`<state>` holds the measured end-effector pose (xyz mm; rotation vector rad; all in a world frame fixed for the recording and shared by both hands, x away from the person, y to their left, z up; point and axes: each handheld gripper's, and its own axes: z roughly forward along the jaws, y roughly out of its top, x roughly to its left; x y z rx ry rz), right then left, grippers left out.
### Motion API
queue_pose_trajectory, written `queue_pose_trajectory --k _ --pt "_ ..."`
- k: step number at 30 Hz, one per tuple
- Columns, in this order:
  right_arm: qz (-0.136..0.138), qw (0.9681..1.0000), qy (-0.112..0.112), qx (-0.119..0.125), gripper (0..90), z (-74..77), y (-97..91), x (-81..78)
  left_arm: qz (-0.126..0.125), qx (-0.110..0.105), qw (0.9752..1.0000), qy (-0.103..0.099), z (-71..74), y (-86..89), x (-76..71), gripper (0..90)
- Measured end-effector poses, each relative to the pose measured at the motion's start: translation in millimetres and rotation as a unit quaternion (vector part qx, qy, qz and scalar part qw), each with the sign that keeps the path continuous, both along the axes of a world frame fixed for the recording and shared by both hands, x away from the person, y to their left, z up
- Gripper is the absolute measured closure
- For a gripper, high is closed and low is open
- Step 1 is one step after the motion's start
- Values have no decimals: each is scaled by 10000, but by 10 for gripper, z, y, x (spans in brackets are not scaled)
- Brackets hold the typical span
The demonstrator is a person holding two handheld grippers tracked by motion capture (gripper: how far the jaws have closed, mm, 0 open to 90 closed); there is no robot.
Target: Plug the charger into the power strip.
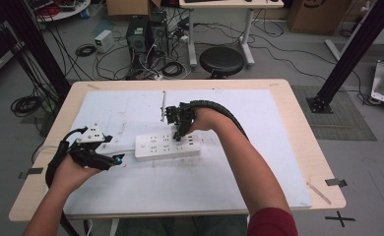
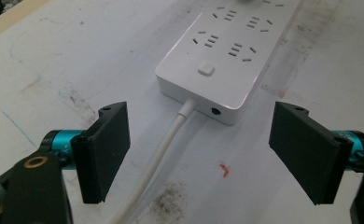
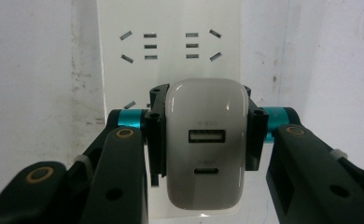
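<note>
Charger [image 3: 204, 144]: we are gripping it in right tongs [image 3: 203, 135], keeping prongs square over power strip [image 1: 166, 145] slots.
Left tongs [image 2: 199, 154]: gaping open, lower frame.

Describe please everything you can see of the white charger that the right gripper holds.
The charger is a small white block with rounded corners, of glossy plastic as it looks. Its near face has two ports, a wide one above a narrow oval one, each with faint lettering too small to read. The right gripper clamps its two sides. It sits over the white power strip; whether it is plugged in cannot be told.
</note>
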<state>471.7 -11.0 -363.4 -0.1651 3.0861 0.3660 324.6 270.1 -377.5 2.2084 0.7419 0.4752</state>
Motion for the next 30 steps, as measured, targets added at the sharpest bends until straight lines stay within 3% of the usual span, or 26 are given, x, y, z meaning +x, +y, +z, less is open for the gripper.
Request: queue_pose_trajectory --k 2,3,9,12,13,18,30 --pt "-35 10000 44 65 636 -6 -10 10 24 -32 10000 -9 0 -7 2 205" --pt "112 9997 -180 -80 636 -80 44 -65 20 -65 10000 -17 -7 -23 11 205" --pt "-53 10000 13 8 638 -95 9 -5 -3 -8 10000 57 -44 -51 49 205" --pt "132 9990 -415 -122 638 -109 69 -128 -1 16 10000 38 -17 -51 67 205" --pt "2 9998 -207 54 638 -120 17 -76 7 17 10000 34 -8 -50 70 205" --pt "-154 9994 118 280 639 -158 -33 7 62 14 10000 10 -2 -12 34 205" --pt "-166 9998 55 5 638 -146 24 -5 58 -48 10000 -36 13 -26 -4 205"
